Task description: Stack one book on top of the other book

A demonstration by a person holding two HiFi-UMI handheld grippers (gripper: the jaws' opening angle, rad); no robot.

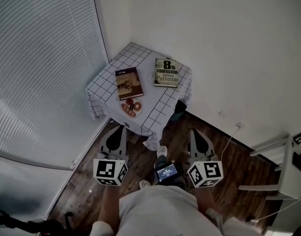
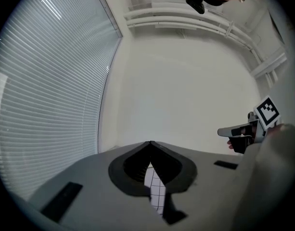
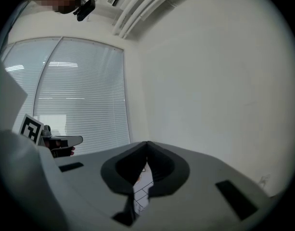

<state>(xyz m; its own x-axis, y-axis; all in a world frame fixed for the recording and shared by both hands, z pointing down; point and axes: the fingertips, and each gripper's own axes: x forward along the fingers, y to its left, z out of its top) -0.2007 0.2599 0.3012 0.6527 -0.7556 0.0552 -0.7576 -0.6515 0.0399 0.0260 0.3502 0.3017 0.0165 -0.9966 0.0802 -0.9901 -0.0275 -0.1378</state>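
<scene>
Left gripper [image 1: 118, 129] held level, jaws pressed together, nothing clamped. Right gripper [image 1: 195, 132] likewise closed tight and empty. Both held low, short of small cloth-covered table [image 1: 102, 85].

Two books laid flat on table, apart from each other, not stacked:
- Brown book [image 1: 129, 83] found ahead of left gripper, slightly to its right.
- Pale green book [image 1: 166, 73] found farther ahead, left of right gripper's line.

Reddish heart-shaped item [image 1: 132, 107] seen just beside brown book, on side nearer left gripper. Checked table cover glimpsed below closed jaw tips in both gripper views.
</scene>
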